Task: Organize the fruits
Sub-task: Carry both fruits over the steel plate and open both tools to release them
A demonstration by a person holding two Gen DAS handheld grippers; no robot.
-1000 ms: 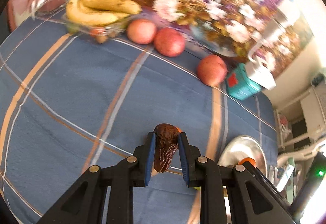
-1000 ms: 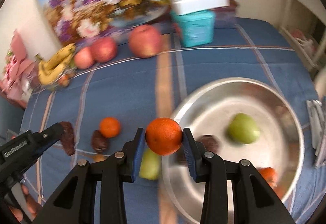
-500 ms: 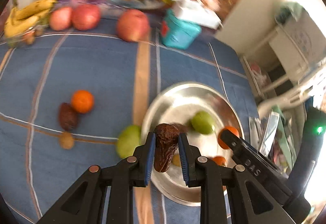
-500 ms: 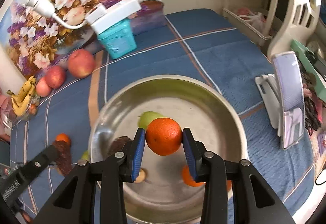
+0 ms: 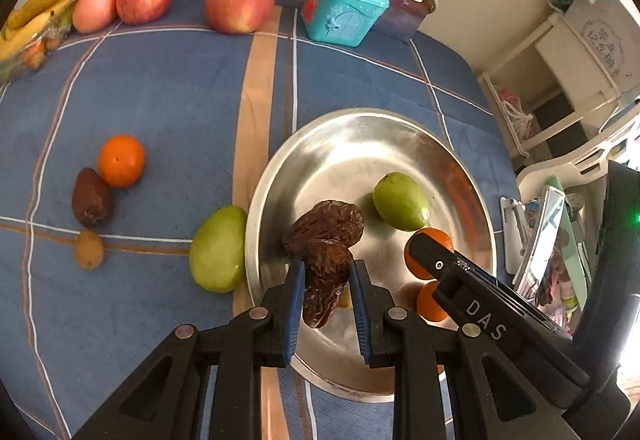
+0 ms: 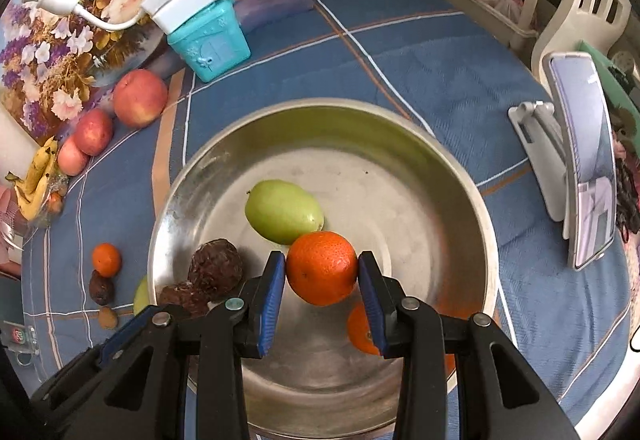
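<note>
Left claw (image 5: 325,294) clamped on wrinkled date (image 5: 325,280), right claw (image 6: 322,294) clamped on orange (image 6: 322,267), both over steel bowl (image 6: 440,168)

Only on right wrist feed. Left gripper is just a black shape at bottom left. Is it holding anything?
Observer: Yes. The left gripper is shut on a wrinkled date, held over the near edge of the steel bowl.
Operator: And the green sliver left of the bowl?
Observer: That is a whole green fruit, lying on the blue cloth outside the bowl, right beside its rim.
</note>
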